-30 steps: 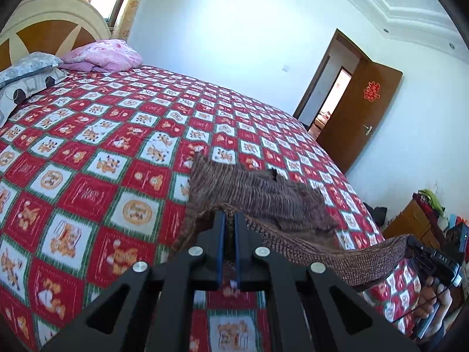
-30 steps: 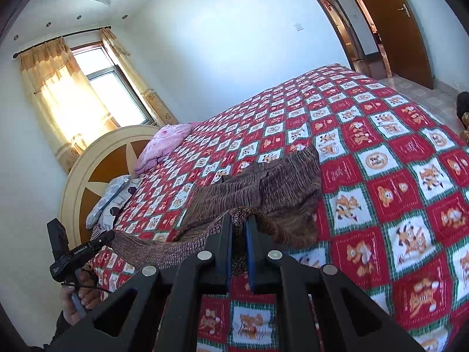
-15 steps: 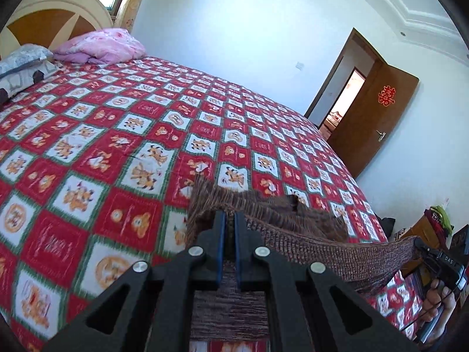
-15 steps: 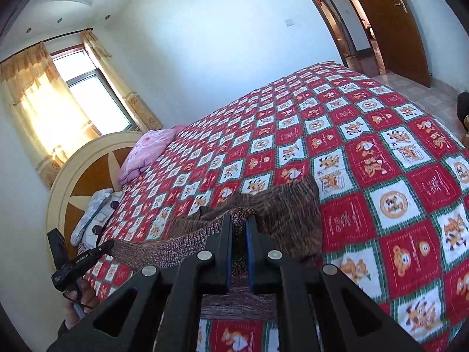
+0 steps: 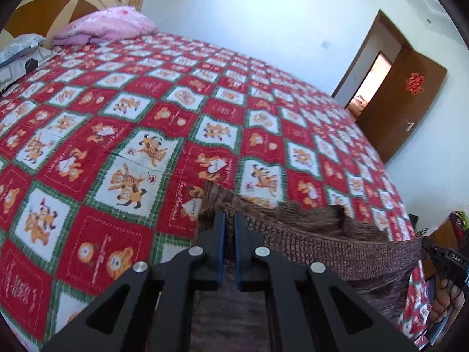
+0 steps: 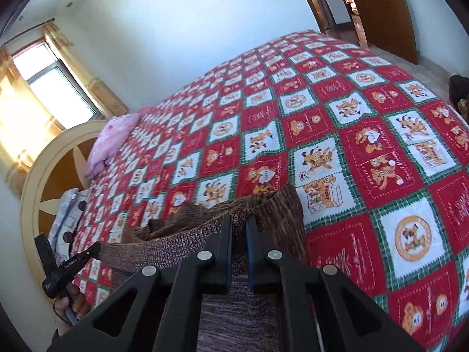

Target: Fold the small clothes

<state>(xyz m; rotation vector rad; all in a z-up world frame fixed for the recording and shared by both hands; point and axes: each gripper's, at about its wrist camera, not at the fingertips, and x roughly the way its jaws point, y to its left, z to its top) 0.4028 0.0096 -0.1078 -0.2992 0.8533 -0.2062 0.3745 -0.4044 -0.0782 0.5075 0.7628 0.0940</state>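
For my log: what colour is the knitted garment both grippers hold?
Brown knitted garment, mottled light and dark; clearest in the right wrist view.

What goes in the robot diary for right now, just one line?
step: folding | left gripper: shut on garment | right gripper: shut on garment | garment: edge stretched between grippers above bed

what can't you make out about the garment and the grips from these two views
- Garment type: the brown knit shows only as a taut band and bunched folds in both views.
- Near part of the knit: hidden under the left gripper body in the left view and the right gripper body in the right view.
- How deep each grip goes: the fingers cover the pinched edge.
- Writing on the quilt: too small.
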